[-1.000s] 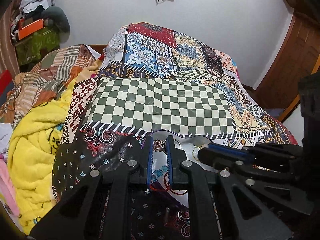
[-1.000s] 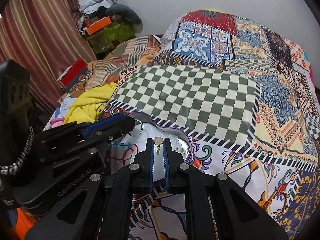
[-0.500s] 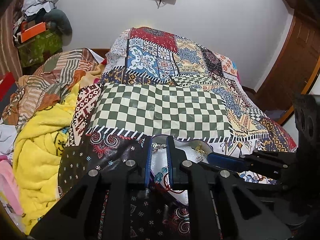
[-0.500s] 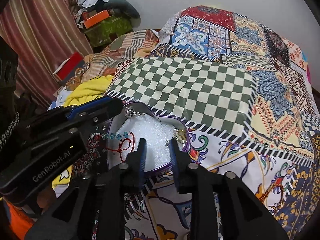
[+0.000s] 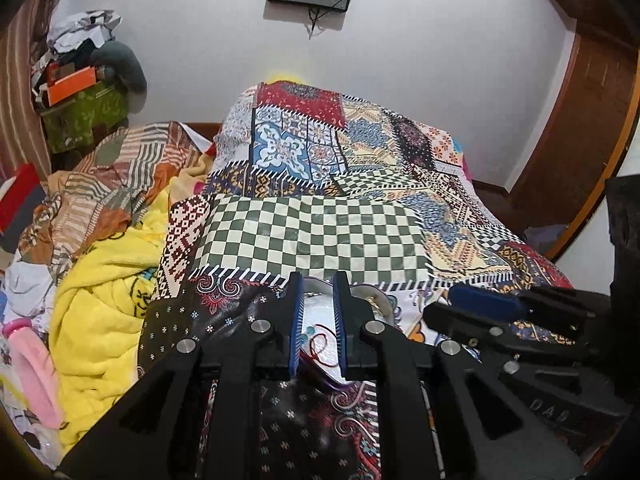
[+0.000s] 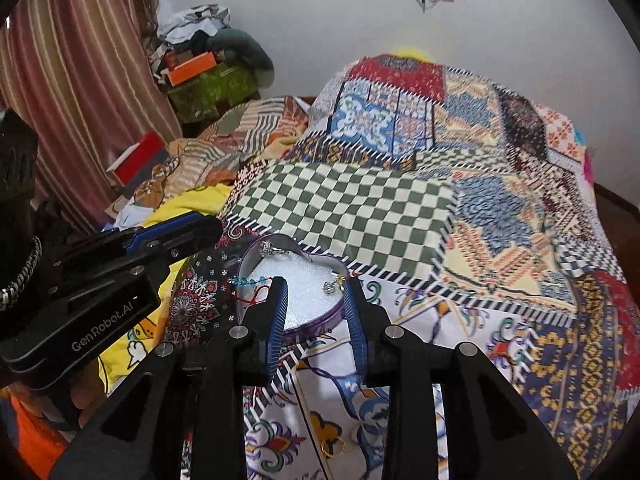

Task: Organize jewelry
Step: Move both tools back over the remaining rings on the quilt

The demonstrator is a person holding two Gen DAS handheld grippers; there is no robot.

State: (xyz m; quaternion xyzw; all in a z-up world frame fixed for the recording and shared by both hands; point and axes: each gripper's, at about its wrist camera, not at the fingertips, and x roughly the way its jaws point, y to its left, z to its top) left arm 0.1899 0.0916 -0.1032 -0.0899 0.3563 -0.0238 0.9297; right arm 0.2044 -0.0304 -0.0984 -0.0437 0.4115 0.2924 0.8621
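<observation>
Right gripper [image 6: 314, 298] wide open, empty, over heart-shaped box [image 6: 308, 326] on the bedspread [image 6: 460, 240]. Left gripper [image 5: 316, 312] narrow gap, nothing visibly clamped, at the box's left edge. Inside: silver pieces [image 6: 334, 285] right, beaded bracelet [image 6: 246, 281] and red cord [image 6: 260, 295] left. Next pick likely the gold ring [image 6: 334, 447] near side on the bedspread: come straight down, pinch the band. Only the right view shows that ring; left view hides most of the box.

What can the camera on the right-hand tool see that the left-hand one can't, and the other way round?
Only the right view shows the gold ring lying on the bedspread and the silver pieces inside the heart-shaped box. Only the left view shows the pink item beside the yellow blanket. Both show the box, its red string and the green checkered patch.
</observation>
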